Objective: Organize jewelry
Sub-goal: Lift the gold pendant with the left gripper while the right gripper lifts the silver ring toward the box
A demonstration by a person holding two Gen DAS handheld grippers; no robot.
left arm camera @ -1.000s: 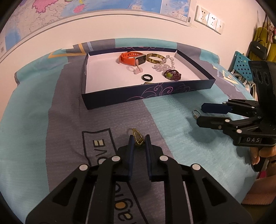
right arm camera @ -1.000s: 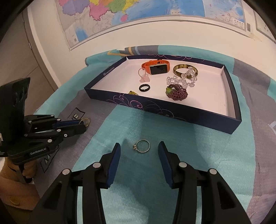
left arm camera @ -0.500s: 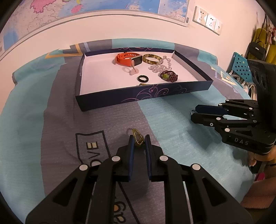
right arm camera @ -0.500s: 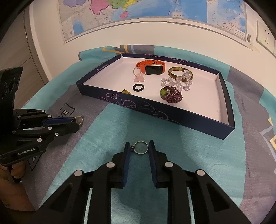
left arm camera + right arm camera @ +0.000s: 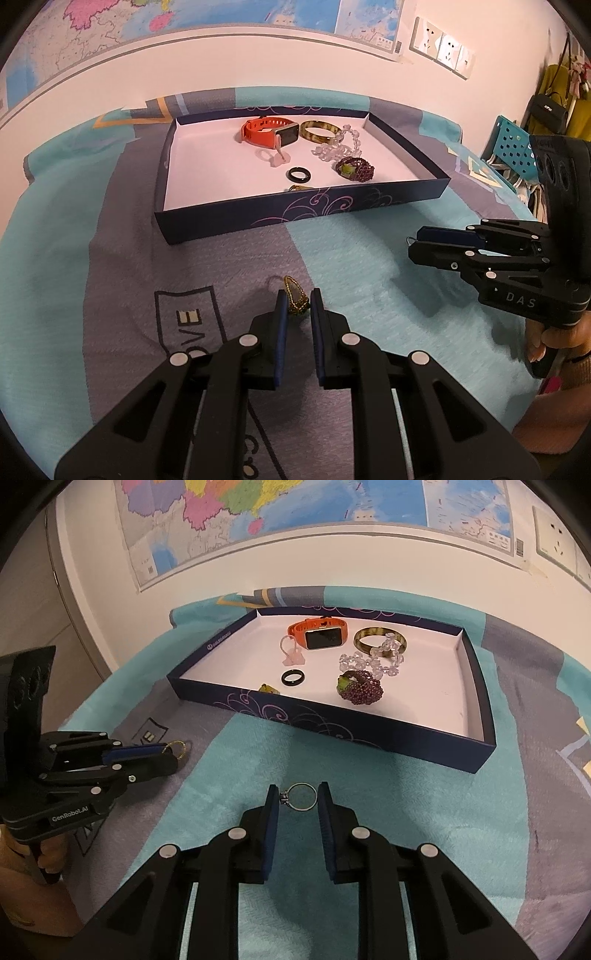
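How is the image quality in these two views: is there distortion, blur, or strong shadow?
Left wrist view: strong fisheye bending, dark corners, sharp focus; the left gripper casts a soft shadow on the teal and grey cloth. Right wrist view: the same curving, the wall map bows, no glare on the dark blue tray.

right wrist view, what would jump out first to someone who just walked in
The dark blue tray in the middle of the teal and grey cloth, with an orange smartwatch, a black ring and a purple beaded piece on its white floor. Nearer the camera, the right gripper is shut on a thin silver ring, and at the left edge the left gripper pinches a small gold piece.
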